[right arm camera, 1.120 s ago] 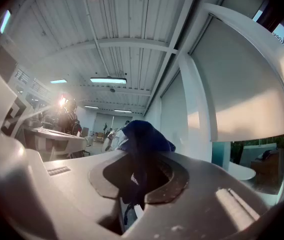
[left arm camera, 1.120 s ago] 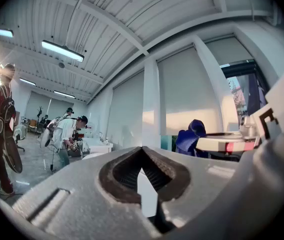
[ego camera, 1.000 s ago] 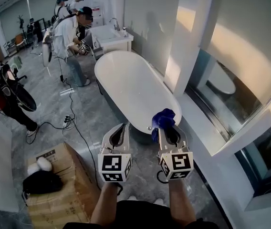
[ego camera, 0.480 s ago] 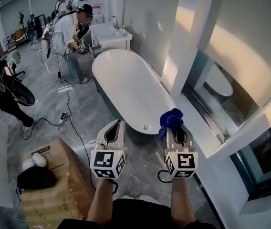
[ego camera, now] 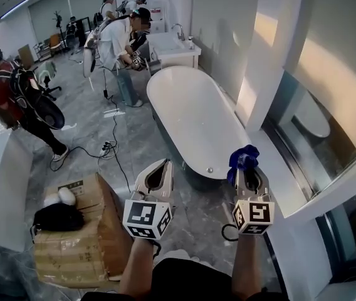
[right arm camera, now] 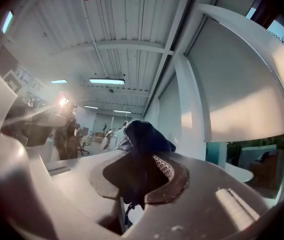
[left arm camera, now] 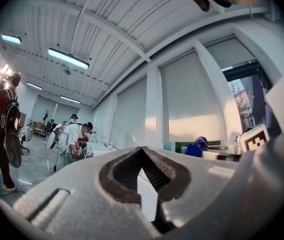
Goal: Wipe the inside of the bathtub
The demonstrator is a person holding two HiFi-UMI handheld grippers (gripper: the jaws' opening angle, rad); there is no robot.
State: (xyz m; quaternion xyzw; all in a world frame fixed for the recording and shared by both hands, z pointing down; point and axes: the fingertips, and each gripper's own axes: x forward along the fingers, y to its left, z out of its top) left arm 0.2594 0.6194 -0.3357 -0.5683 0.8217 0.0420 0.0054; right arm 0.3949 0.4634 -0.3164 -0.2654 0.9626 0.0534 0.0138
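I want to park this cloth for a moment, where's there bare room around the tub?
Free: inside the bathtub; the white ledge between it and the window. Crowded: the cardboard box top, under a black bag; the sink end, where people stand.

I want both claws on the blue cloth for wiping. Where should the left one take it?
Probably the bunched top of the blue cloth that sticks out beyond the right claw, approached from the left side; the rest sits pinched between that claw's jaws.

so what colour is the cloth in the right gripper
Dark blue. The cloth, pinched in the right gripper, shows best in the head view.
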